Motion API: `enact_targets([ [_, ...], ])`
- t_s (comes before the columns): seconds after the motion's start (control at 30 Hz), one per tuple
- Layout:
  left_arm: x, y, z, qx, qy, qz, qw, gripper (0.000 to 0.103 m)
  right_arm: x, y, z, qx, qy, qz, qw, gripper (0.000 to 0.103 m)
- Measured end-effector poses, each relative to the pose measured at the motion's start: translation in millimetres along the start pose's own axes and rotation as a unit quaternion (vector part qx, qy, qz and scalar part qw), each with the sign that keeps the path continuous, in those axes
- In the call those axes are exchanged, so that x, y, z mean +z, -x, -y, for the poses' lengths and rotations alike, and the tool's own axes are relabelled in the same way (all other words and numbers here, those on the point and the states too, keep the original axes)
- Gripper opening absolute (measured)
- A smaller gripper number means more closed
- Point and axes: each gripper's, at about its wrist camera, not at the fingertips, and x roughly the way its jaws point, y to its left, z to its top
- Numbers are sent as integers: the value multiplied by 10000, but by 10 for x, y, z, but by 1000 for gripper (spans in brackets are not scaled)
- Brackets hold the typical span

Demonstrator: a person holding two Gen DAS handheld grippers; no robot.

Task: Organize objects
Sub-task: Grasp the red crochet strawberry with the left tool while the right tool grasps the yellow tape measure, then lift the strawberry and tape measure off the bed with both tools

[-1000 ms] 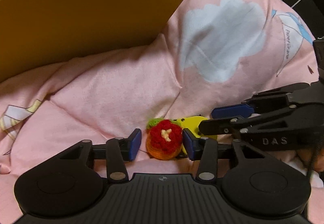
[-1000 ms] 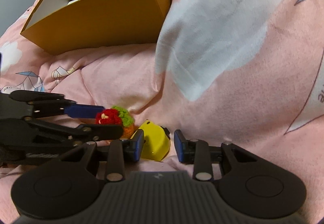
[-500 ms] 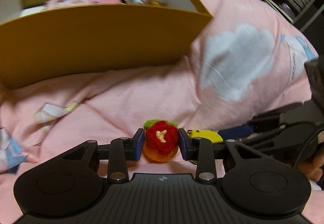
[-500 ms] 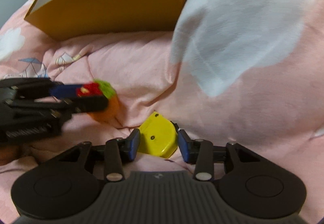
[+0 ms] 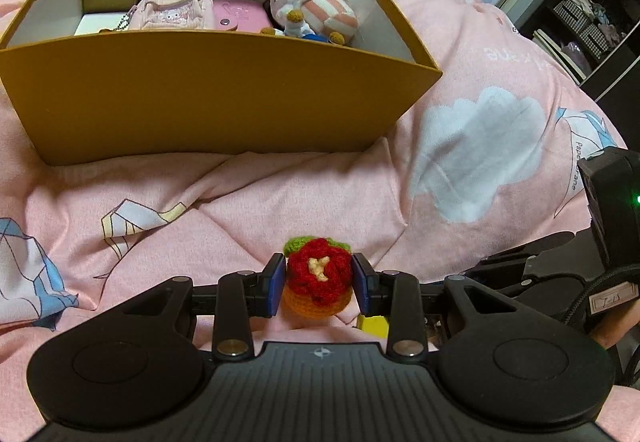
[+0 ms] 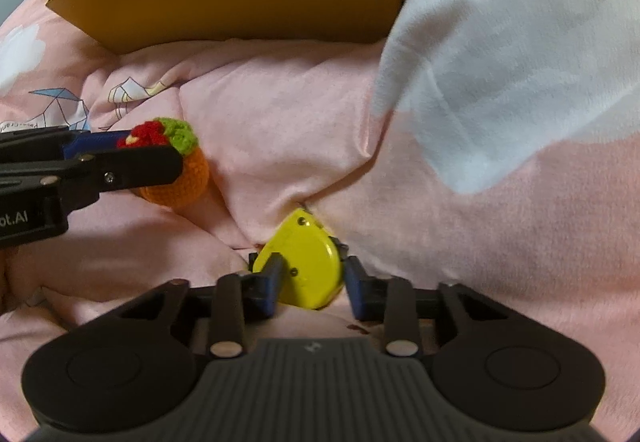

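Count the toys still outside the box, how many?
2. The crochet toy sits between the left gripper's jaws; the yellow toy lies between the right gripper's closing jaws. Blanket folds may hide more.

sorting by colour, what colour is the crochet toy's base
Orange, under a red and green top; the crochet toy shows its base best in the right wrist view.

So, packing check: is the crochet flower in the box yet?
Out: the crochet flower sits clamped in the left gripper, short of the box.
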Motion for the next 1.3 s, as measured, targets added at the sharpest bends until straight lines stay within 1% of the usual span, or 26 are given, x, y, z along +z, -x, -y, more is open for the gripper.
enact_targets([
  [0.03, 1, 2, 1, -7, 2, 9, 10000, 40, 0, 15, -17, -9, 58, 37, 10000, 25],
  [0.07, 3, 0, -3, -11, 16, 15, 10000, 40, -1, 39, -33, -16, 104, 80, 9999, 24],
  [0.2, 6, -22, -32, -43, 79, -59, 9999, 40, 9, 147, -98, -40, 320, 267, 9991, 11],
  [0.23, 8, -35, -35, -42, 86, -99, 9999, 40, 15, 172, -112, -31, 363, 317, 9988, 5],
  [0.27, 7, -51, -37, -38, 88, -148, 9998, 40, 25, 193, -127, -25, 406, 381, 9984, 3],
  [0.3, 5, -67, -37, -33, 86, -195, 9998, 40, 35, 198, -127, 42, 402, 388, 9984, 2],
  [0.33, 2, -81, -38, -29, 89, -234, 9997, 40, 51, 181, -110, 234, 331, 317, 9987, 2],
  [0.37, -2, -90, -42, -32, 93, -257, 9996, 40, 62, 131, -92, 402, 222, 174, 9988, 4],
  [0.4, -3, -93, -45, -30, 101, -265, 9996, 40, 60, 75, -89, 404, 196, 46, 9990, 8],
  [0.43, -6, -91, -49, -29, 111, -265, 9996, 40, 51, 35, -88, 332, 186, -48, 9993, 8],
  [0.5, -8, -85, -57, -32, 134, -271, 9995, 40, 43, 36, -84, 344, 174, -45, 9992, 9],
  [0.57, -8, -86, -68, -40, 153, -285, 9995, 40, 49, 98, -87, 248, 223, 65, 9994, 18],
  [0.63, -12, -91, -66, -39, 138, -301, 9994, 40, 46, 161, -95, 104, 298, 188, 9993, 37],
  [0.7, -13, -95, -67, -31, 127, -320, 9994, 40, 43, 160, -89, -112, 358, 167, 9992, 41],
  [0.77, -18, -97, -63, -30, 129, -317, 9994, 40, 46, 84, -47, -146, 318, -28, 9994, 43],
  [0.83, -22, -101, -65, -32, 138, -316, 9994, 40, 49, 4, -56, -82, 343, -233, 9991, 47],
  [1.07, -22, -108, -61, -26, 152, -349, 9993, 40, 76, -168, -129, -136, 525, -484, 9974, 58],
  [1.2, -22, -100, -65, -30, 164, -347, 9993, 40, 69, -194, -205, -225, 754, -522, 9955, 60],
  [1.3, -28, -79, -78, -31, 187, -322, 9993, 40, 64, -168, -209, -221, 786, -475, 9955, 57],
])
